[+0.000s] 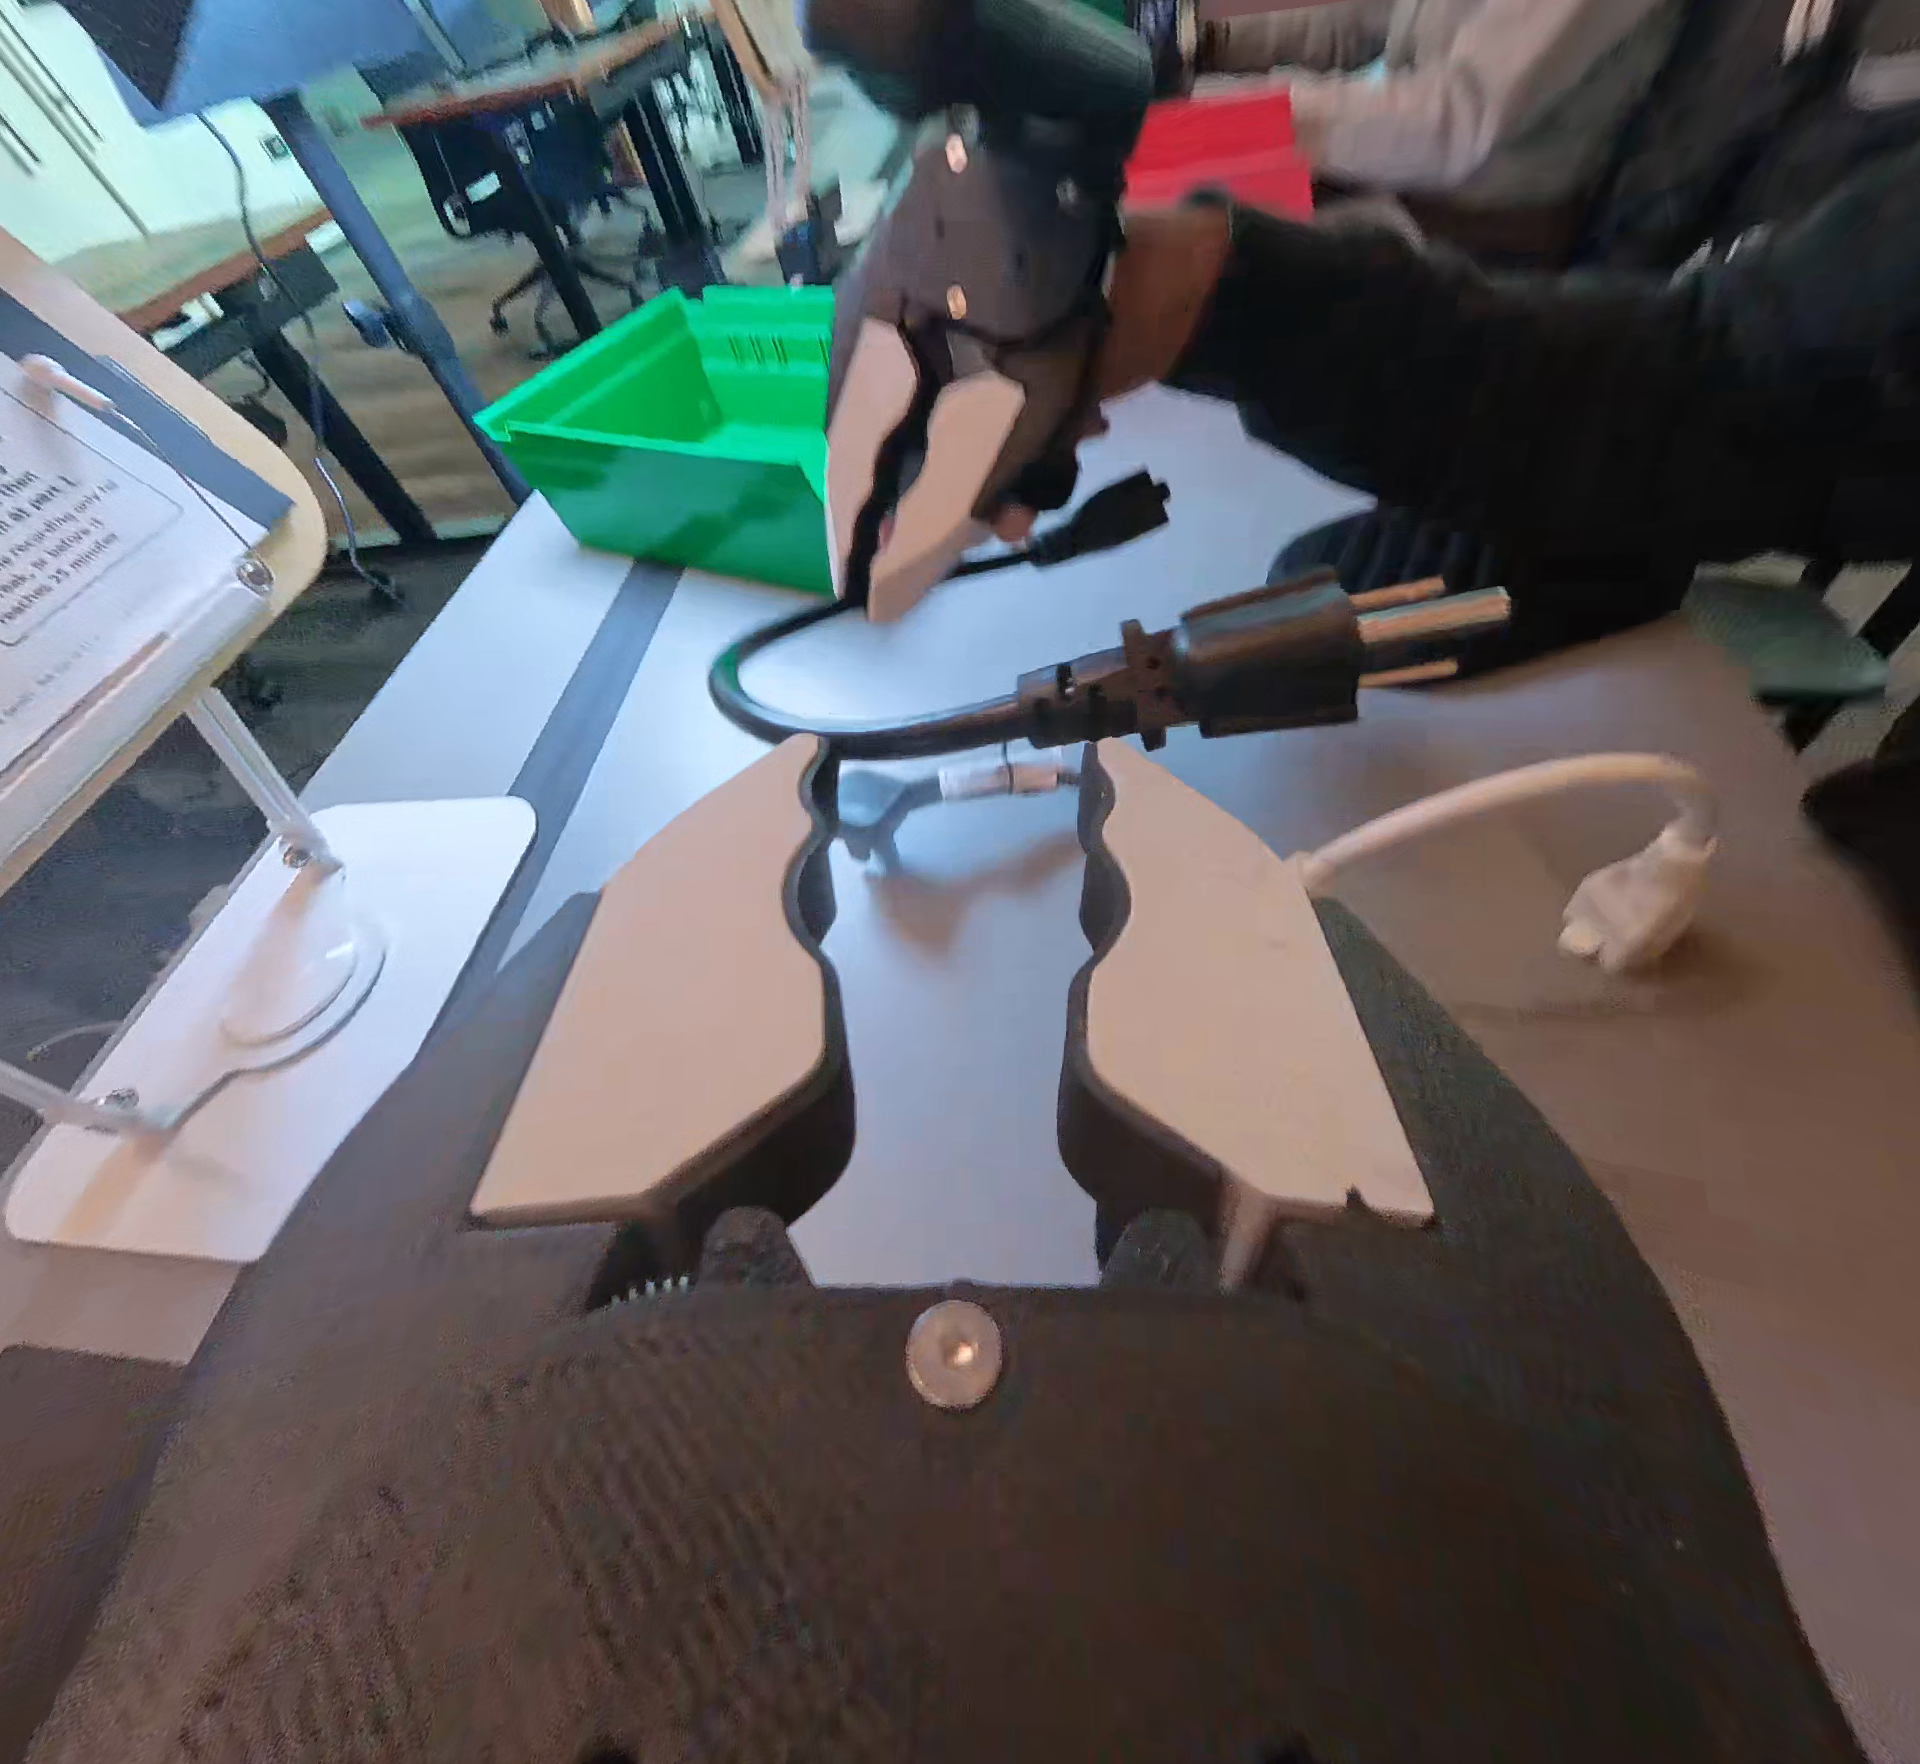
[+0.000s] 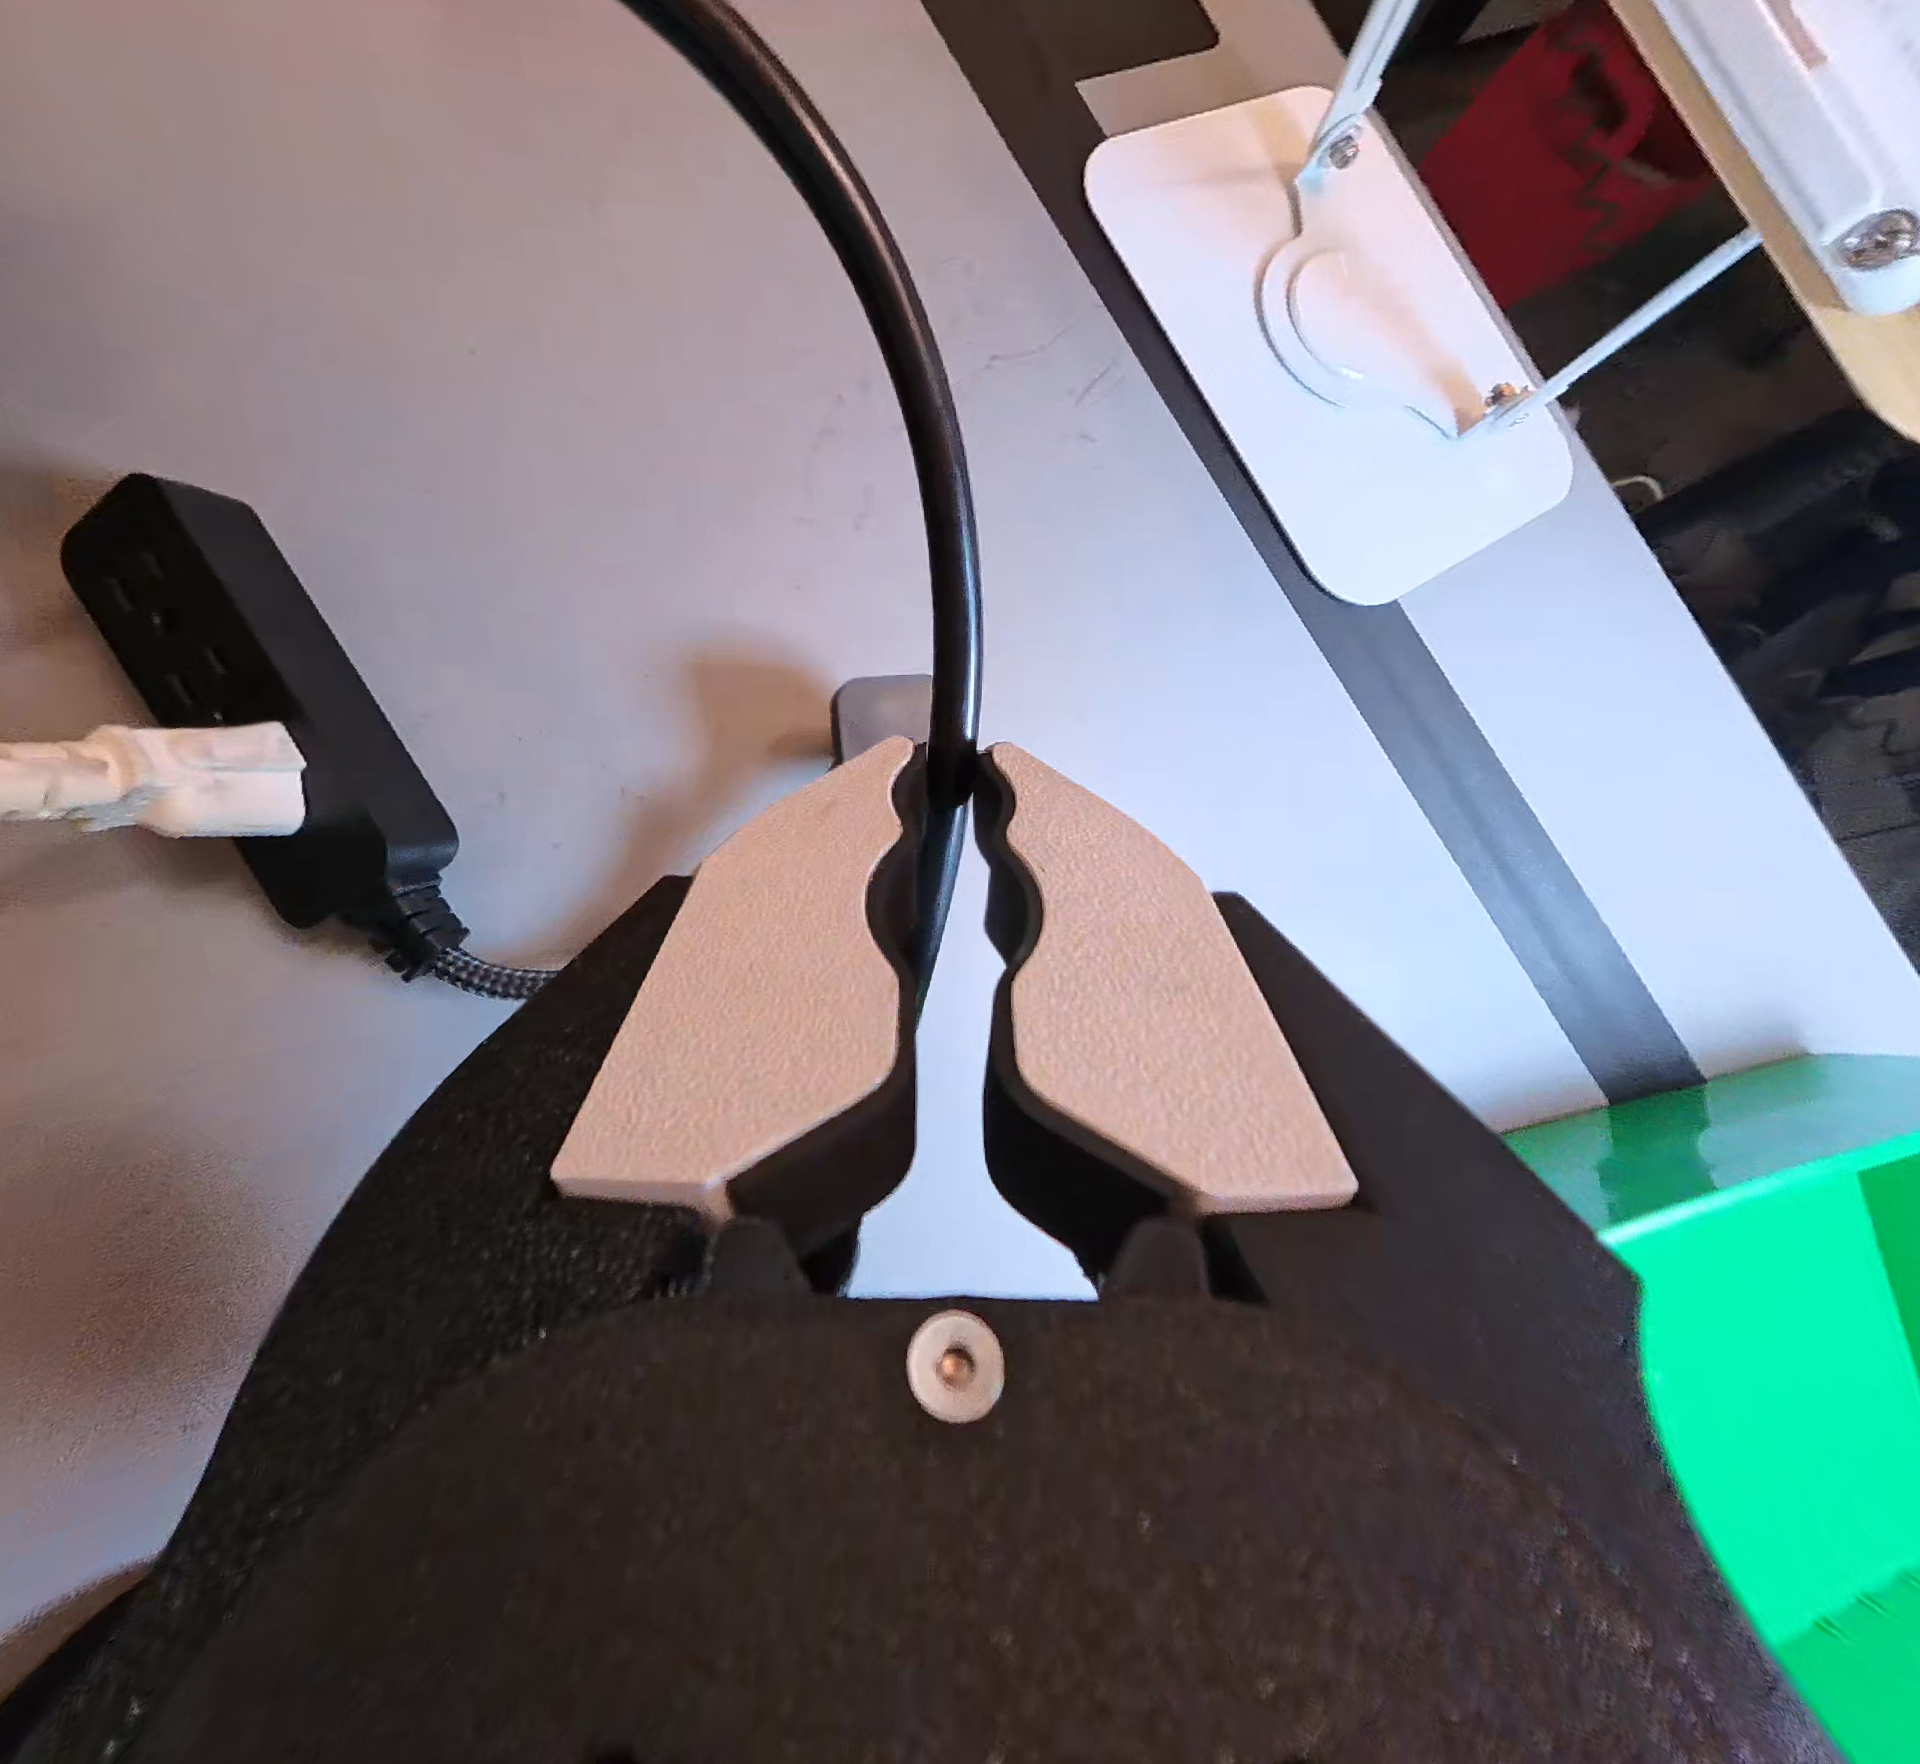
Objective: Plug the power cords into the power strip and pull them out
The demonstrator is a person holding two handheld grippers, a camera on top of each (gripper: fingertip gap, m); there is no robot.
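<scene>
A black power cord (image 2: 914, 343) arcs up from my right gripper (image 2: 948, 764), which is shut on it. In the left wrist view the right gripper (image 1: 868, 571) pinches the cord low over the table. The cord's black three-prong plug (image 1: 1268, 665) hangs in the air, prongs pointing right. My left gripper (image 1: 956, 769) is open, and the cord passes just beyond its fingertips. The cord's other connector (image 1: 1101, 509) lies on the table. A black power strip (image 2: 249, 675) lies at the left, with a white plug (image 2: 197, 789) across it. I cannot tell whether that plug is inserted.
A green bin (image 1: 665, 447) sits at the table's far edge and shows in the right wrist view (image 2: 1766, 1351). A white document stand's base (image 2: 1351, 343) rests by the dark table seam (image 1: 603, 675). The white plug and cord (image 1: 1631, 914) lie at the right. A person's dark sleeve (image 1: 1455, 405) reaches in. The white plug (image 2: 197, 789) is about equally far from each gripper, around 15 cm.
</scene>
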